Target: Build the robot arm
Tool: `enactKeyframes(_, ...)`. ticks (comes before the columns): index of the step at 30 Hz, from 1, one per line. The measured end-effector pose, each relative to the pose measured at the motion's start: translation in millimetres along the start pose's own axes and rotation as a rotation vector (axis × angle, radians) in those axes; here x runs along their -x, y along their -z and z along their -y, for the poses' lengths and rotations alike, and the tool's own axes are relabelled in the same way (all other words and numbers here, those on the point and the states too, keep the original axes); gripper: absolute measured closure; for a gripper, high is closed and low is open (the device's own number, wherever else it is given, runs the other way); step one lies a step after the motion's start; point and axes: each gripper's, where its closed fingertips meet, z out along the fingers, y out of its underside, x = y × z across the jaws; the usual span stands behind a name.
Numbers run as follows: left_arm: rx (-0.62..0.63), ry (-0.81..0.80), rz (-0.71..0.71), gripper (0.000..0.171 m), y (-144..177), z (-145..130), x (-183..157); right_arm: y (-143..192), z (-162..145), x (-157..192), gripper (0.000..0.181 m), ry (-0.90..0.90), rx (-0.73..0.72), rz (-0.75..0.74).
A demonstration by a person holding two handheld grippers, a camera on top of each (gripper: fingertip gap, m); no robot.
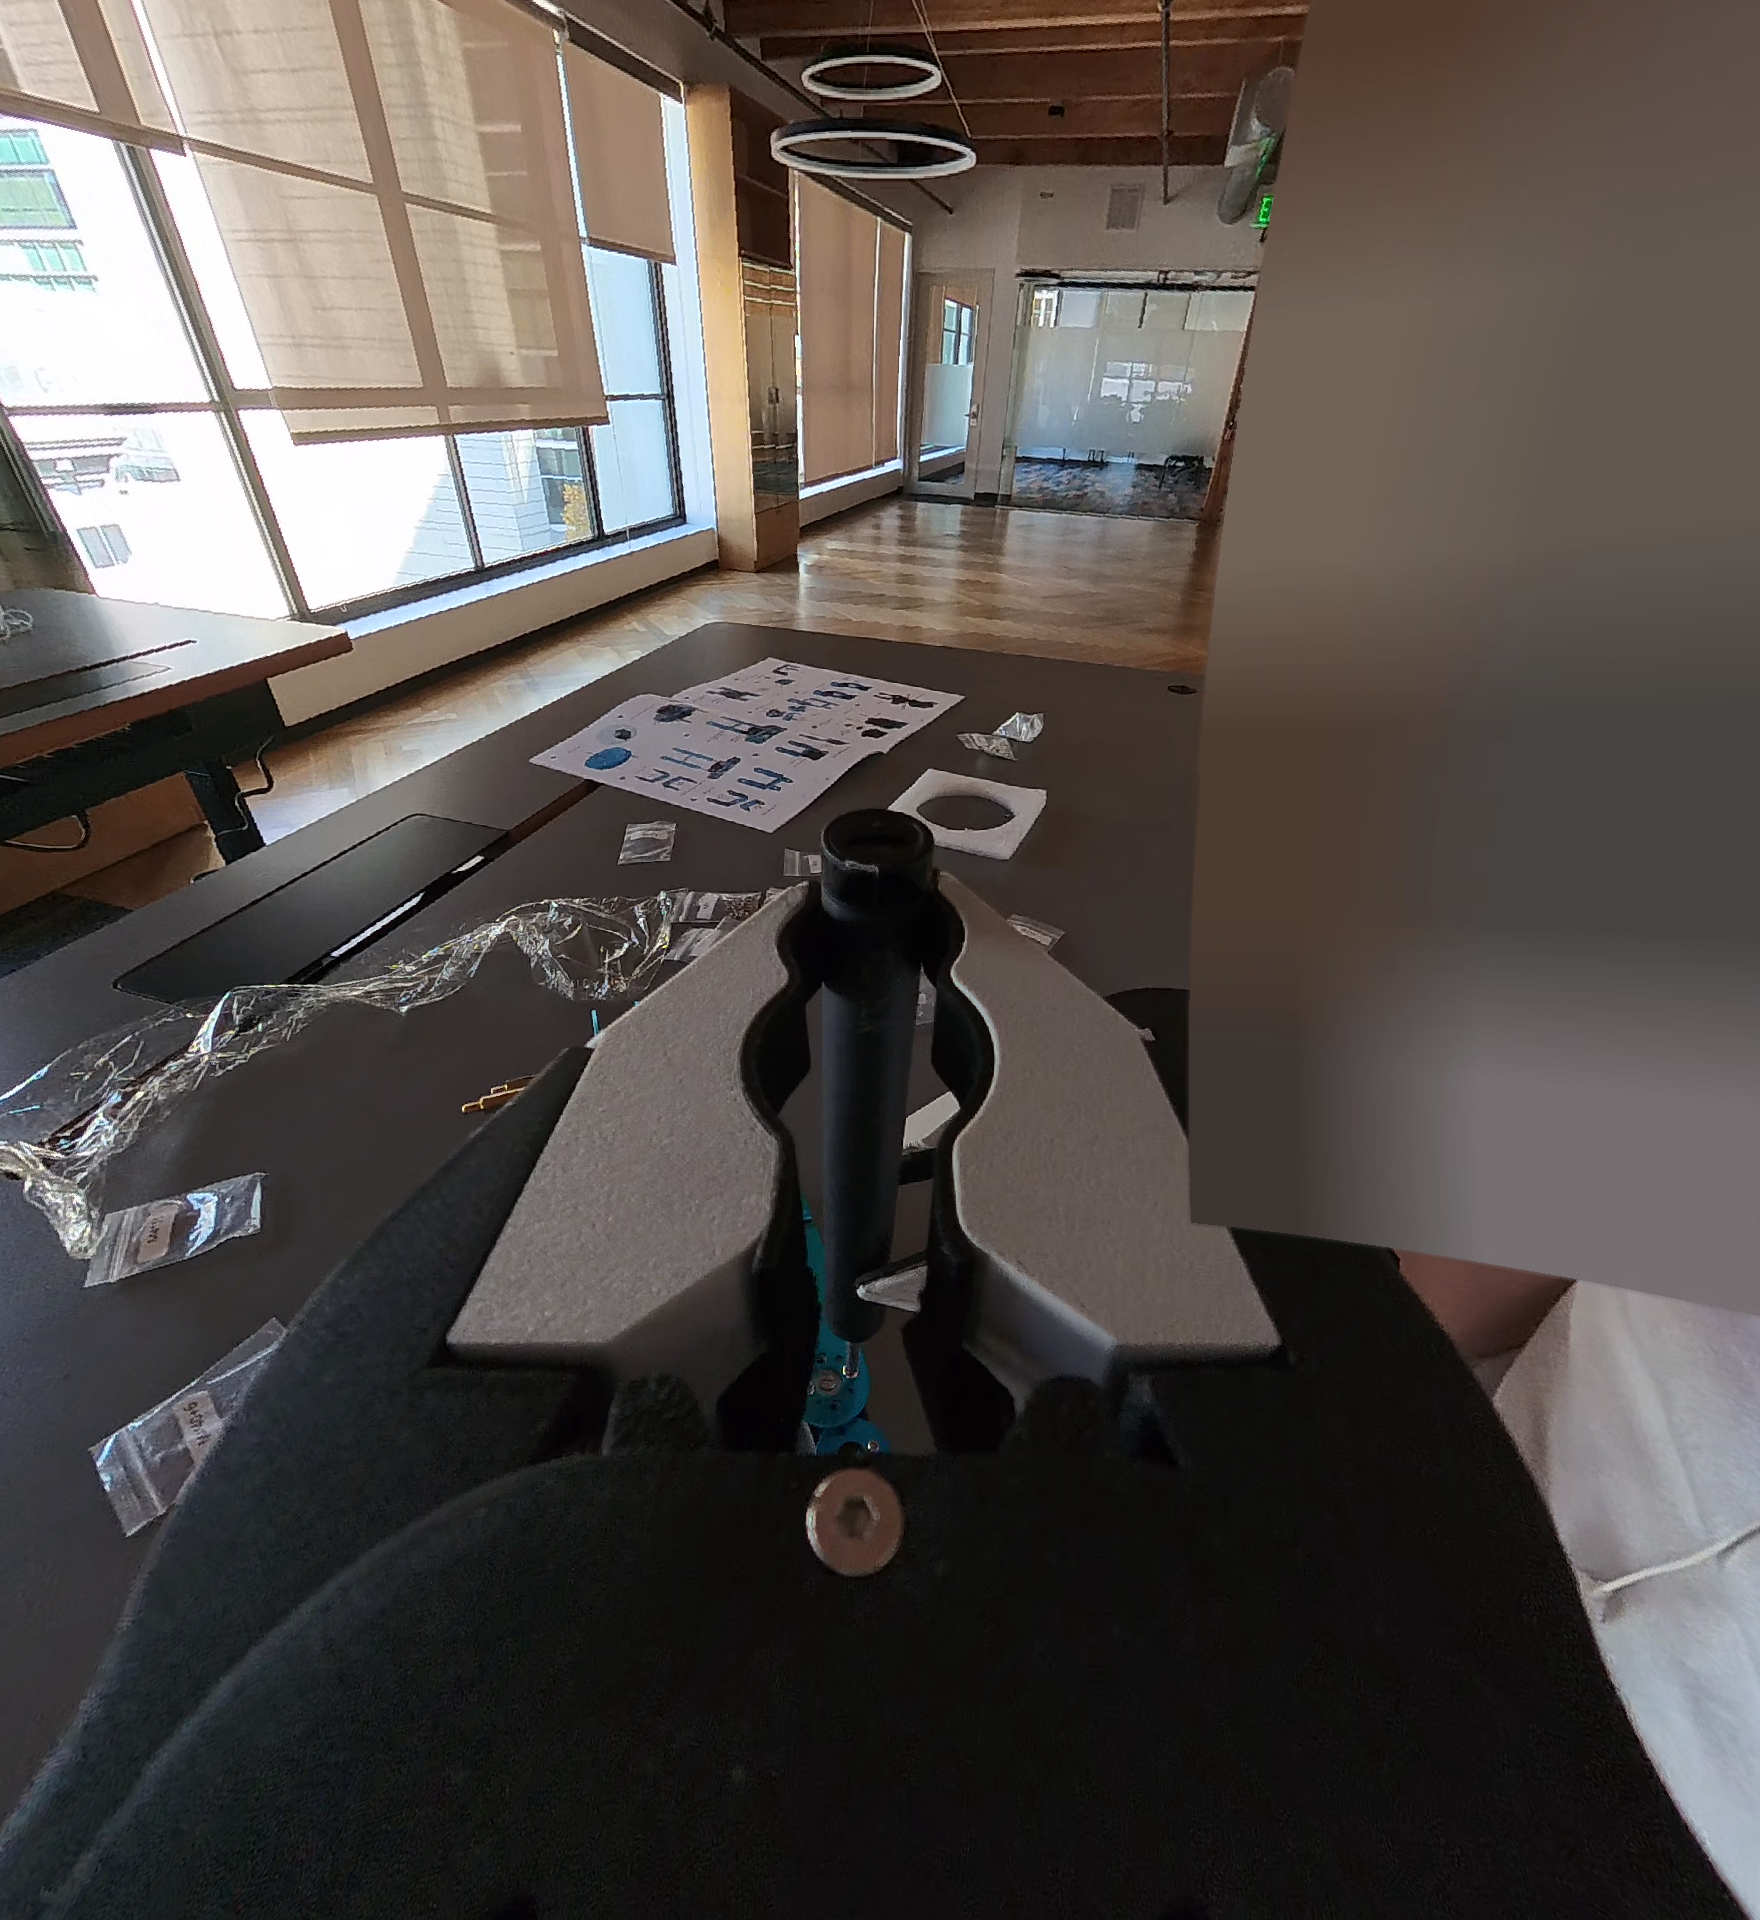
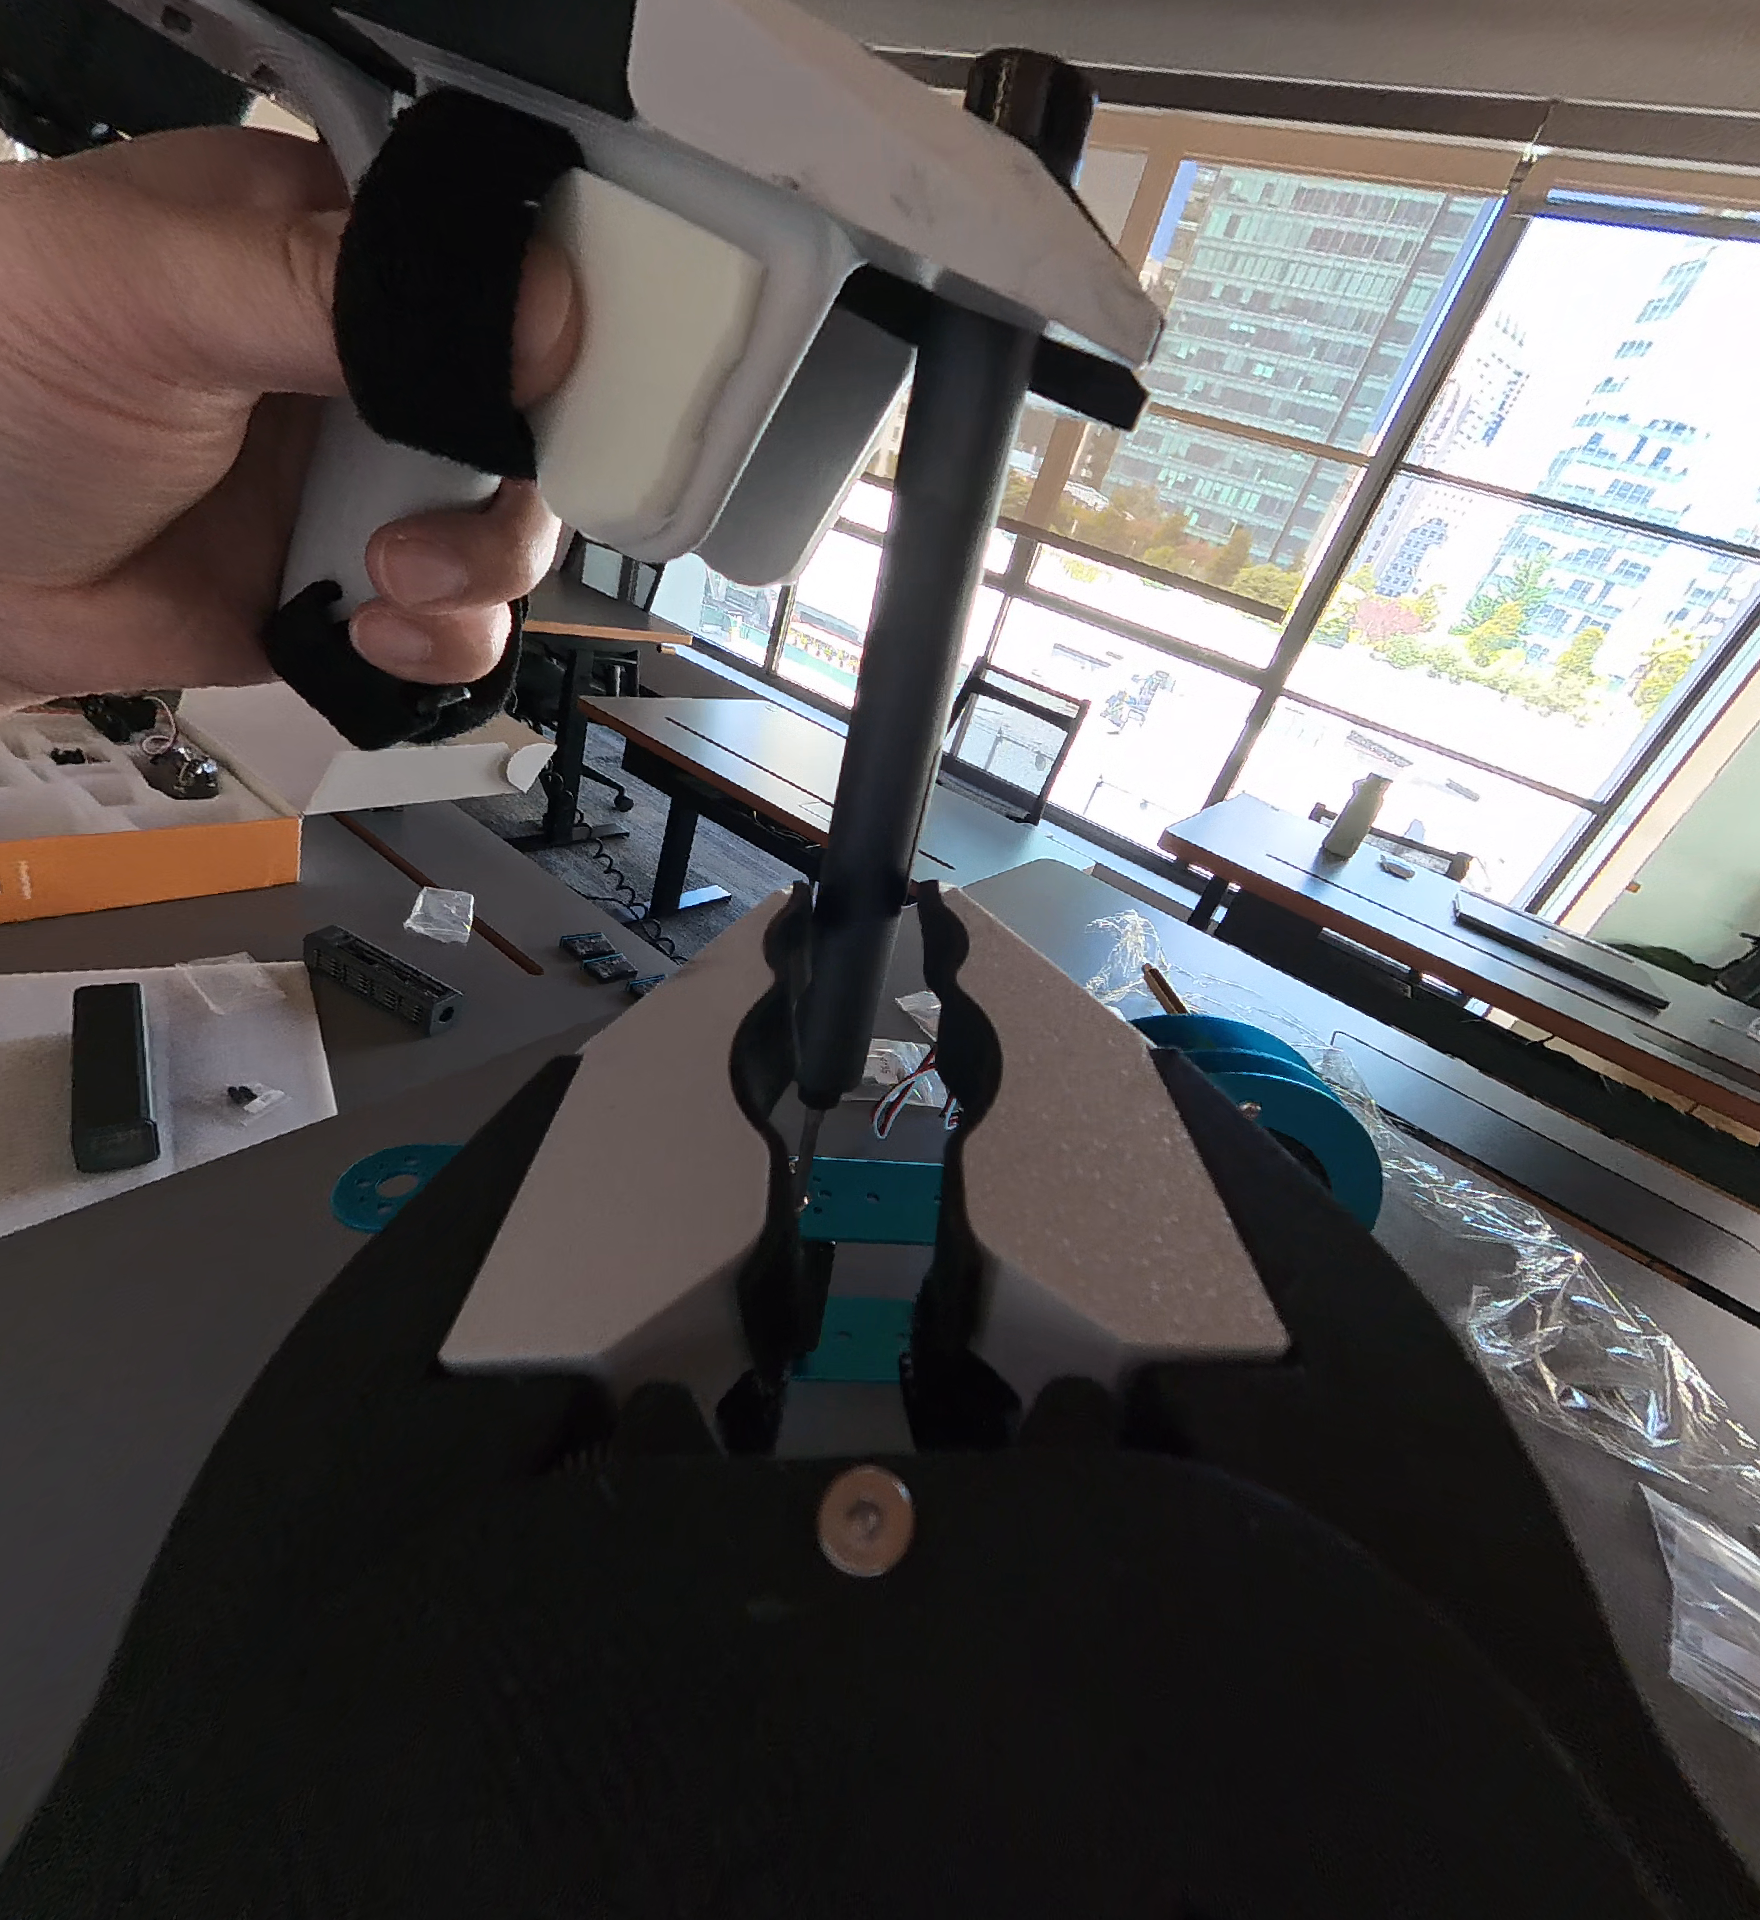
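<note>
My left gripper (image 1: 876, 904) is shut on a black screwdriver (image 1: 855, 1091) and holds it upright. Its tip rests on a small screw in a blue metal bracket (image 1: 840, 1397) below the fingers. In the right wrist view the left gripper (image 2: 1052, 312) shows at the top, held by a hand (image 2: 128, 416). The screwdriver (image 2: 917, 623) comes down between my right gripper's fingertips. My right gripper (image 2: 868, 909) is closed on the blue bracket (image 2: 855, 1195), which has red and white wires behind it. The table (image 2: 180, 1403) is dark grey.
An instruction sheet (image 1: 751, 738), a white foam square (image 1: 969, 816), crumpled clear wrap (image 1: 284, 1029) and small bags (image 1: 175, 1231) lie on the table. An orange box (image 2: 107, 862), a black block (image 2: 112, 1075), a blue disc (image 2: 388, 1184) and blue wheels (image 2: 1271, 1101) lie nearby.
</note>
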Motion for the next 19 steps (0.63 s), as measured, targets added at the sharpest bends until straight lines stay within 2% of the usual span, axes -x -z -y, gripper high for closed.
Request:
enactKeyframes(1,0.001,-0.004,0.001,0.154,-0.1,-0.1,0.1,-0.1,-0.1,0.1,0.161,-0.002,-0.001,-0.001)
enactKeyframes(9,-0.003,-0.016,0.005,0.154,-0.3,0.0,-1.9,-0.5,-0.7,1.2,0.161,-0.063,-0.002,0.015)
enactKeyframes(19,0.001,-0.028,0.025,0.155,-2.8,-0.1,-3.6,0.0,0.7,3.7,0.164,-0.028,-0.013,-0.008)
